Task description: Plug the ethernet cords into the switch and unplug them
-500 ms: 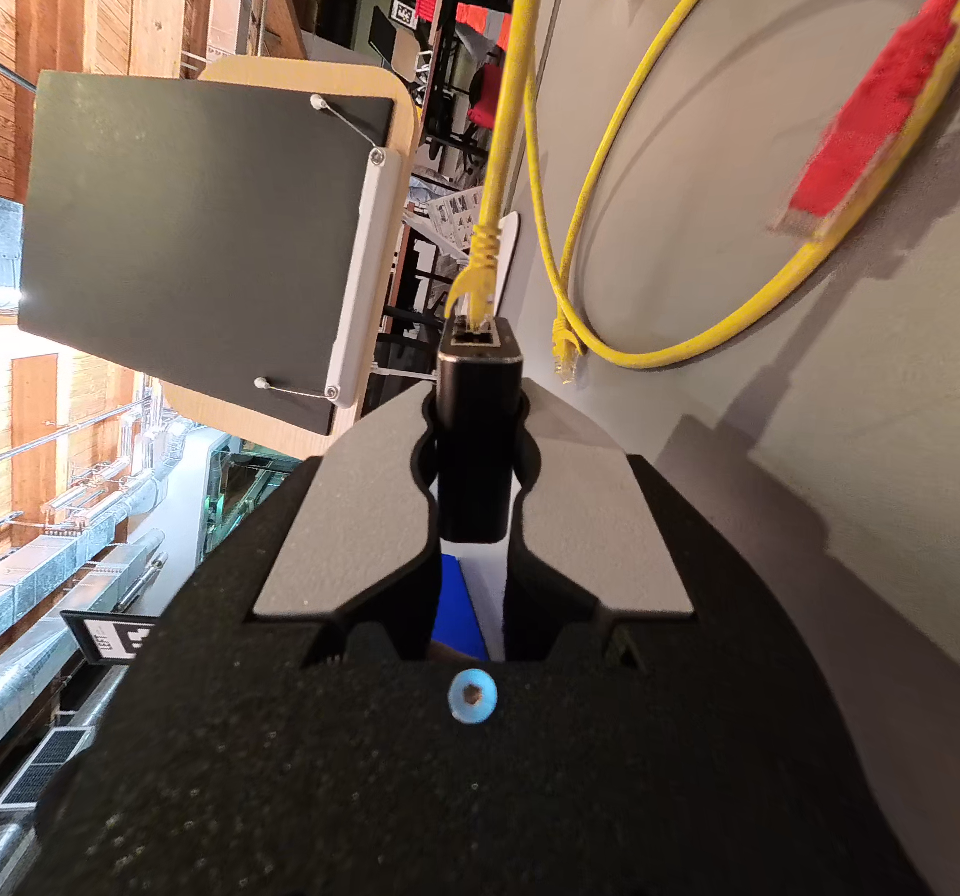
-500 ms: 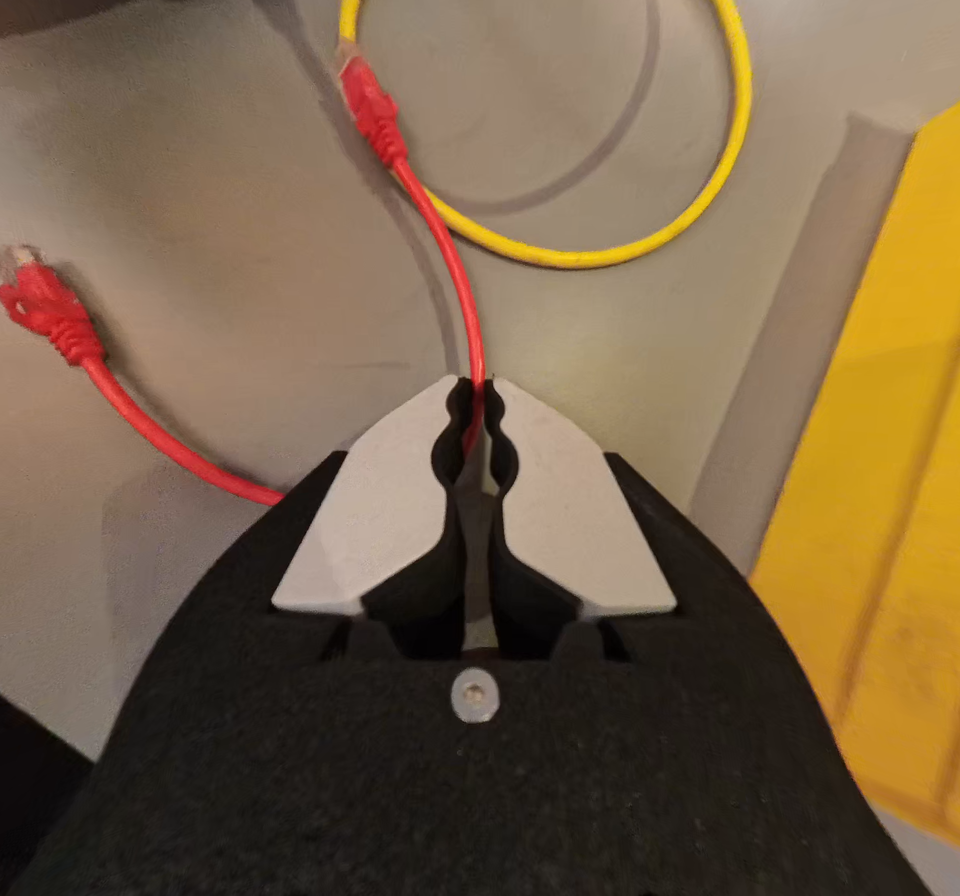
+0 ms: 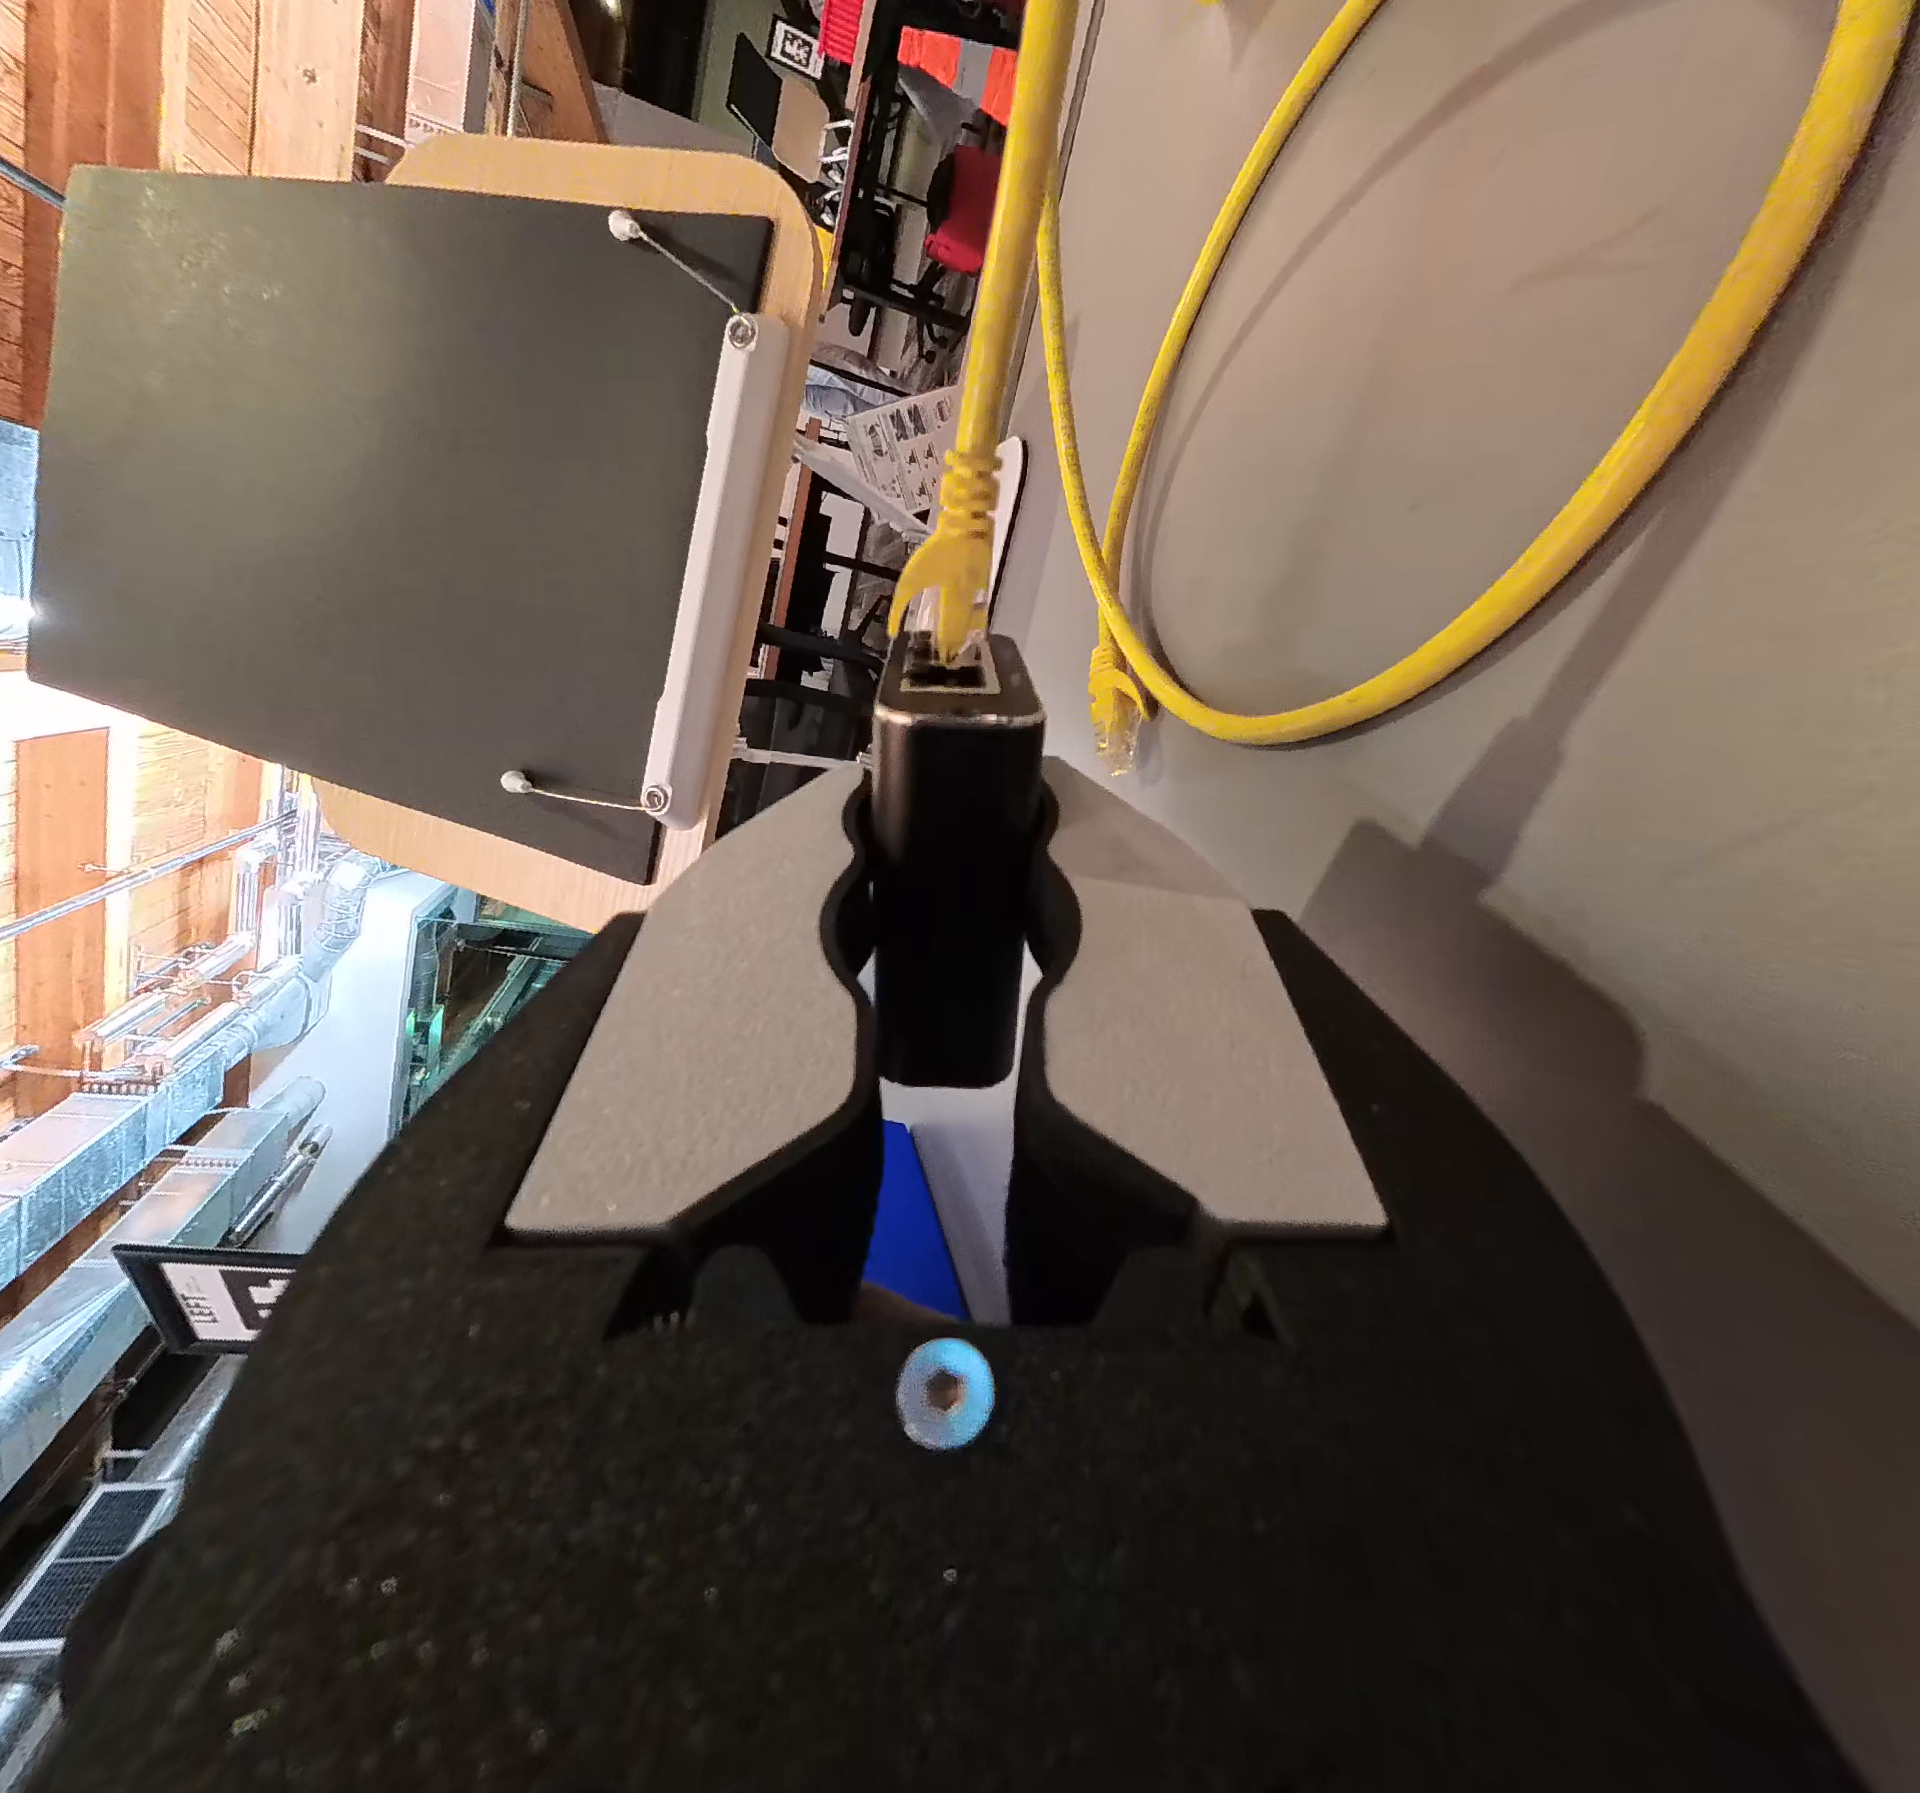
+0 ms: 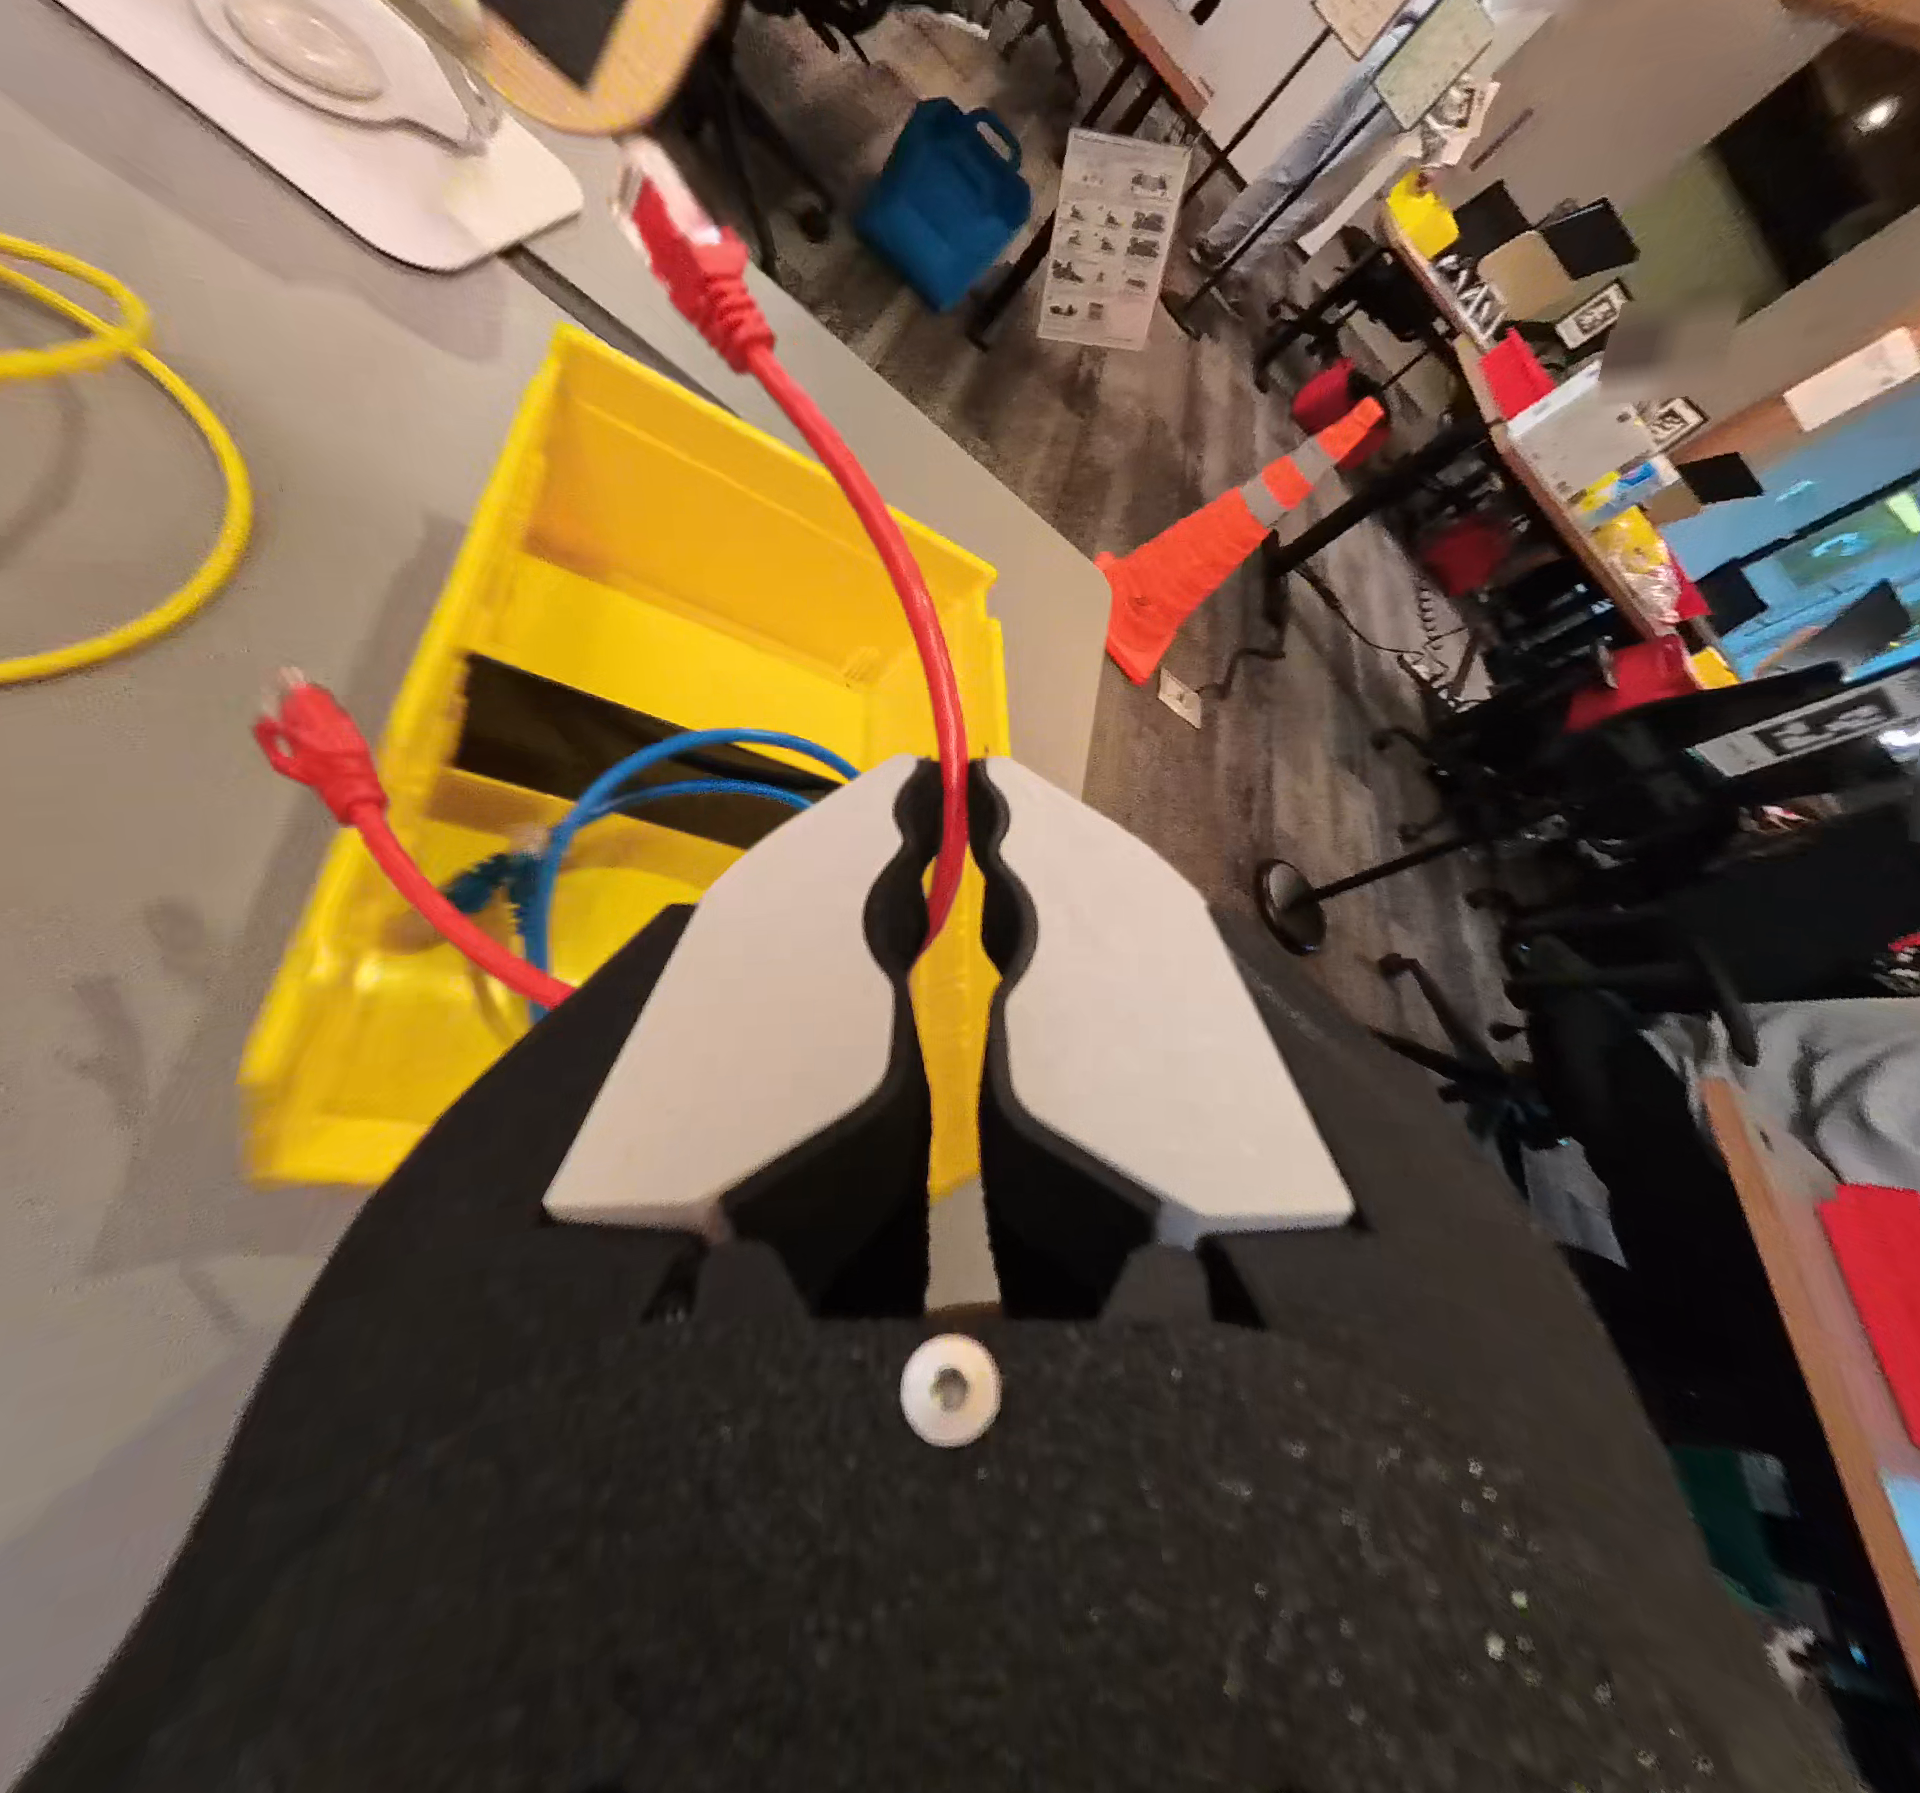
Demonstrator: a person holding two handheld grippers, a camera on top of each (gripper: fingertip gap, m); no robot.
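My left gripper [image 3: 956, 793] is shut on a small black switch [image 3: 954, 912], held up off the grey table [image 3: 1558, 496]. A yellow ethernet cord [image 3: 1013, 289] is plugged into the switch's front port. Its loop and free plug [image 3: 1117, 715] lie on the table to the right. My right gripper [image 4: 943, 775] is shut on a red ethernet cord [image 4: 914, 600]. One red plug [image 4: 696, 257] sticks up ahead and the other [image 4: 312, 741] hangs to the left. The switch does not show in the right wrist view.
A yellow bin [image 4: 727, 538] sits at the table's corner under my right gripper, with a blue cord [image 4: 665, 777] in it. A white stand base [image 4: 343, 133] and the yellow cord's loop [image 4: 197, 559] lie to its left. A dark panel [image 3: 364, 496] stands left of the switch. An orange cone [image 4: 1226, 538] is on the floor. The dark panel [image 3: 364, 496] is closer to my left gripper, around 40 cm from its tips; the right tips are 50 cm off.
My right gripper has lifted and swung away from the table top to above the yellow bin, carrying the red cord. The red cord has left the left wrist view. My left gripper has stayed still.
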